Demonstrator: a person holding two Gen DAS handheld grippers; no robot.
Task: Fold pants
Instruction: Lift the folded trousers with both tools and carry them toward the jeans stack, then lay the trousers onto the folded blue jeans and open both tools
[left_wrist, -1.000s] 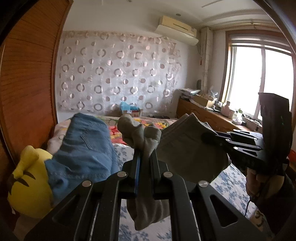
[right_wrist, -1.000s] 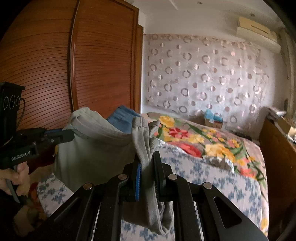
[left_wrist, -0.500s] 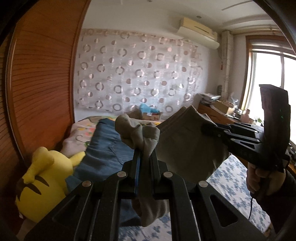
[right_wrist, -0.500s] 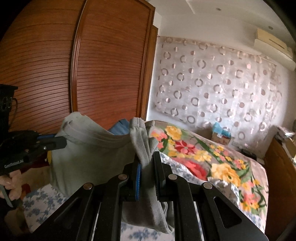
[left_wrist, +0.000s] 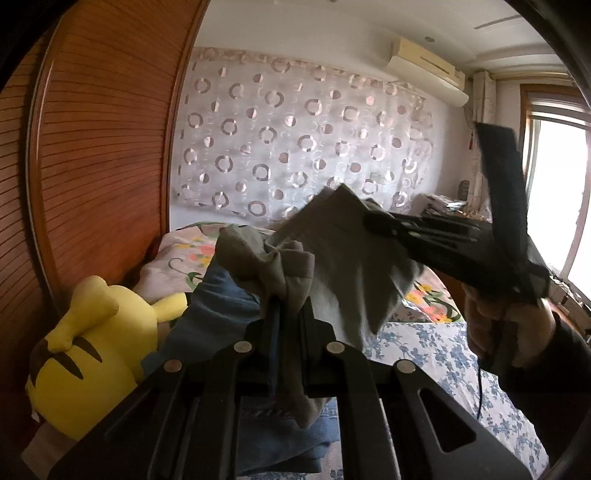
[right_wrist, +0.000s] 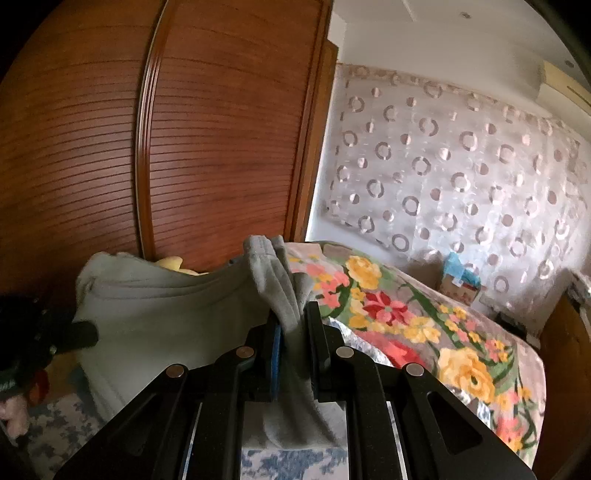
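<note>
Grey-green pants hang in the air above the bed, stretched between both grippers. My left gripper is shut on a bunched corner of the cloth, which spills over and below its fingers. In the left wrist view the right gripper comes in from the right, held by a hand, and pinches the far corner. The right wrist view shows my right gripper shut on a folded edge of the pants, with the left gripper clamped at the sheet's left side.
Blue jeans lie on the bed beneath the held cloth, beside a yellow plush toy. A floral quilt covers the far bed, over a blue-flowered sheet. A wooden wardrobe stands at left, a patterned curtain behind.
Both grippers have swung leftward toward the wardrobe, still gripping the pants. The right gripper came closer to the left one, so the cloth between them hangs less spread.
</note>
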